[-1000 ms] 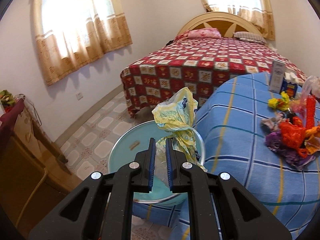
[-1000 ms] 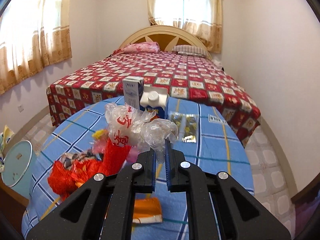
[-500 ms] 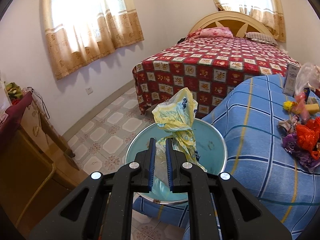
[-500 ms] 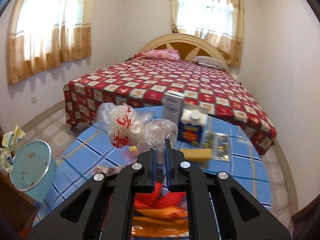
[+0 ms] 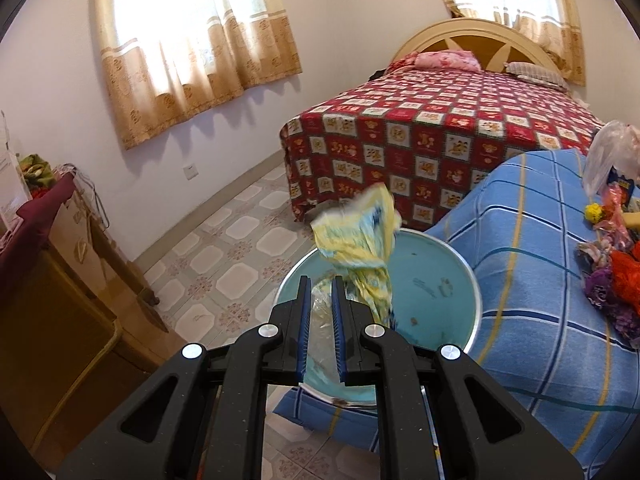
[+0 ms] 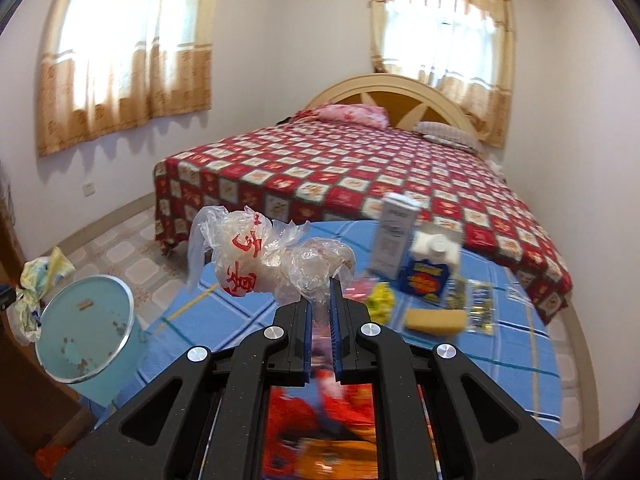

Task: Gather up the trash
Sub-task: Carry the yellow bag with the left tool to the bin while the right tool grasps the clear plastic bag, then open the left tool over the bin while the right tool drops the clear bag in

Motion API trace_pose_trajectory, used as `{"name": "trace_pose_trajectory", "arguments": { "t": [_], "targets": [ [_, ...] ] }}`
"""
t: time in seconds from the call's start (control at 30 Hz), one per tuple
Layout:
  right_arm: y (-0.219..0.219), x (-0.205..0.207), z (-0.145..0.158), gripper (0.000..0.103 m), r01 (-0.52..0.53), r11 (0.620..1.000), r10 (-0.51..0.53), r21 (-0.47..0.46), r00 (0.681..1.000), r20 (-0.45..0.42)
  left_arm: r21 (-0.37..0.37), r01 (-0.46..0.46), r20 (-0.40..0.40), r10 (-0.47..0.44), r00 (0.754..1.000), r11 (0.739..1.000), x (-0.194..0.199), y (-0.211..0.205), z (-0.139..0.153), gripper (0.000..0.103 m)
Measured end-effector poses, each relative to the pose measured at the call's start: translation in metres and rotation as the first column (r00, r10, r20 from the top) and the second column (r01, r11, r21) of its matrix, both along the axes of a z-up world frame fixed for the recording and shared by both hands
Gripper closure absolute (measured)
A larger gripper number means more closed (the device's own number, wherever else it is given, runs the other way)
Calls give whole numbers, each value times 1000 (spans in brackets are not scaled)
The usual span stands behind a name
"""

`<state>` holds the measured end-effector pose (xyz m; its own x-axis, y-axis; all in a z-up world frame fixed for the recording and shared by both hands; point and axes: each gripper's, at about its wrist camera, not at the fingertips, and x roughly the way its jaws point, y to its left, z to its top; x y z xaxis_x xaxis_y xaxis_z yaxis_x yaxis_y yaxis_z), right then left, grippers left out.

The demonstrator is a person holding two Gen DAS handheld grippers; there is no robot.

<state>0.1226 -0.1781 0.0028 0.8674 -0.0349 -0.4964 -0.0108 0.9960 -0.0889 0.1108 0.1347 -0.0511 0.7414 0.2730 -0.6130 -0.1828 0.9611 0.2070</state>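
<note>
My left gripper (image 5: pixel 320 282) is shut on a crumpled yellow plastic bag (image 5: pixel 356 236), held over the open light-blue trash bin (image 5: pixel 456 264) beside the blue-clothed table (image 5: pixel 532 320). My right gripper (image 6: pixel 322 286) is shut on a clear plastic bag with red print (image 6: pixel 256 256), held above the table (image 6: pixel 500 360). The bin (image 6: pixel 80 364) and the yellow bag (image 6: pixel 38 280) also show at the left of the right wrist view. Red, orange and purple trash (image 5: pixel 616 280) lies on the table.
On the table stand a white carton (image 6: pixel 394 236) and a blue-and-white carton (image 6: pixel 430 268), with a yellow sponge (image 6: pixel 434 320) and foil packets (image 6: pixel 478 308). A bed with a red quilt (image 6: pixel 360 176) is behind. A wooden cabinet (image 5: pixel 68 292) stands left of the bin.
The left gripper has moved the yellow bag further over the bin. The right gripper has lifted and swung left with the clear bag, so the bin has come closer in its view.
</note>
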Motion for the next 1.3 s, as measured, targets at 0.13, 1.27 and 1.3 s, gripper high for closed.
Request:
{"name": "trace_pose_trajectory", "arguments": {
  "t": [0.13,1.27,1.3],
  "targets": [
    [33,11,-10,95,-58,998,58,-3,998,-23,20,-28,-15,28,999,999,2,9,-5,94],
    [187,30,-64,52,-369,929,371,40,918,-142,-17,-121,-8,121,993,992,2,52,-7,34],
    [185,28,-63,50,-365,930,367,41,920,-139,-15,-120,-9,120,993,993,2,51,-7,33]
  ]
}}
